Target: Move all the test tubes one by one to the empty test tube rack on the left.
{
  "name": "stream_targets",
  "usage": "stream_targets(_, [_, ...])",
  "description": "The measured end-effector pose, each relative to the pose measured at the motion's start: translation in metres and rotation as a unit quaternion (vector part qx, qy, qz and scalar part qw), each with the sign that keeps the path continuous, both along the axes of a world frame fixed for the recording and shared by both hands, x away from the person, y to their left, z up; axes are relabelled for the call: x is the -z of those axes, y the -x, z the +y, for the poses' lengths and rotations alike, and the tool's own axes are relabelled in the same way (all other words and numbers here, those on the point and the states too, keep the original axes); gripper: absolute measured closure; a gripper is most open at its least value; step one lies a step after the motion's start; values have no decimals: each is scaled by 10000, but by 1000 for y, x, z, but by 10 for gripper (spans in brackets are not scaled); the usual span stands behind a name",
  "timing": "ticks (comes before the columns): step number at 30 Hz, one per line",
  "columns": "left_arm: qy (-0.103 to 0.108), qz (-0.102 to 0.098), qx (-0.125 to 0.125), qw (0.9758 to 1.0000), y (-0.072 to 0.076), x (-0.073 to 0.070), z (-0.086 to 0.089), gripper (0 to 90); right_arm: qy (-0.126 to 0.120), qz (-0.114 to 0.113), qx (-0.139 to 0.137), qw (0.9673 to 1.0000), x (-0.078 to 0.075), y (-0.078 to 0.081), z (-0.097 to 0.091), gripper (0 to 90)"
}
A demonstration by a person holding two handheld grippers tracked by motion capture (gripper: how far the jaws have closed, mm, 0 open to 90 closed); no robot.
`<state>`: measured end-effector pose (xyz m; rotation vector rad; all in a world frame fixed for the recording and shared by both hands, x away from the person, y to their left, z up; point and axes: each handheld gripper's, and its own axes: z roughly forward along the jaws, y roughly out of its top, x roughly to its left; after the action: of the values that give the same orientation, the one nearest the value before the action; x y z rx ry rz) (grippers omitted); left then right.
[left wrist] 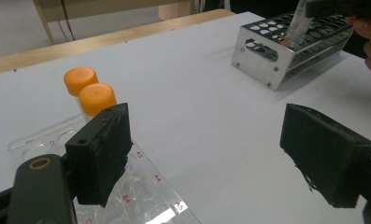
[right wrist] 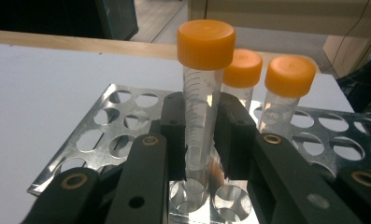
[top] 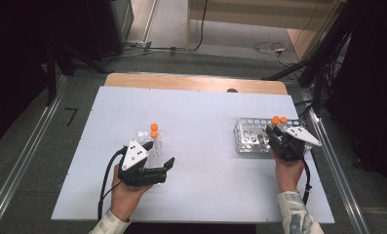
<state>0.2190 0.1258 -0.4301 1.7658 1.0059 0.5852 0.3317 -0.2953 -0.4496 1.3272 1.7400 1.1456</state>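
Observation:
A clear tube with an orange cap (right wrist: 205, 44) stands upright between my right gripper's (right wrist: 199, 135) jaws, which are shut on its body. Its lower end reaches into a hole of the metal rack (right wrist: 122, 126). Just behind it, two more orange-capped tubes (right wrist: 290, 74) stand in the rack. From above, the right gripper (top: 273, 131) is over the rack's (top: 249, 139) right end. My left gripper (left wrist: 211, 158) is open and holds nothing. Its left pad (left wrist: 101, 154) hangs over a clear well plate (left wrist: 146, 196) bearing two orange-capped tubes (left wrist: 97, 98). In the high view the left gripper (top: 161, 155) is at the plate's (top: 152, 146) near right corner.
The white board (top: 201, 165) lies on a wooden table whose far edge (top: 196, 82) shows beyond it. Metal rails (top: 337, 165) run along both sides. Cables lie on the floor behind. Bare board separates the plate and the rack.

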Motion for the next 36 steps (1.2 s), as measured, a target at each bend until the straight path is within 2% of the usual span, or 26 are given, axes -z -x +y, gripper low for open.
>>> stream_targets(15, [-9, 28, 10, 10000, -1, 1, 0, 167, -10, -524, -18, 9986, -30, 16, -1, 725])
stream_targets(20, [10, 27, 6, 10000, 0, 0, 0, 167, -121, -660, -107, 9977, -42, 25, -2, 726])
stream_targets(26, [15, 26, 16, 10000, 0, 0, 0, 167, -172, -724, -468, 9961, -52, 36, 8, 726])
stream_targets(36, [28, 25, 46, 10000, 1, -1, -2, 156, -218, -480, -1253, 9907, -49, 48, 40, 726])
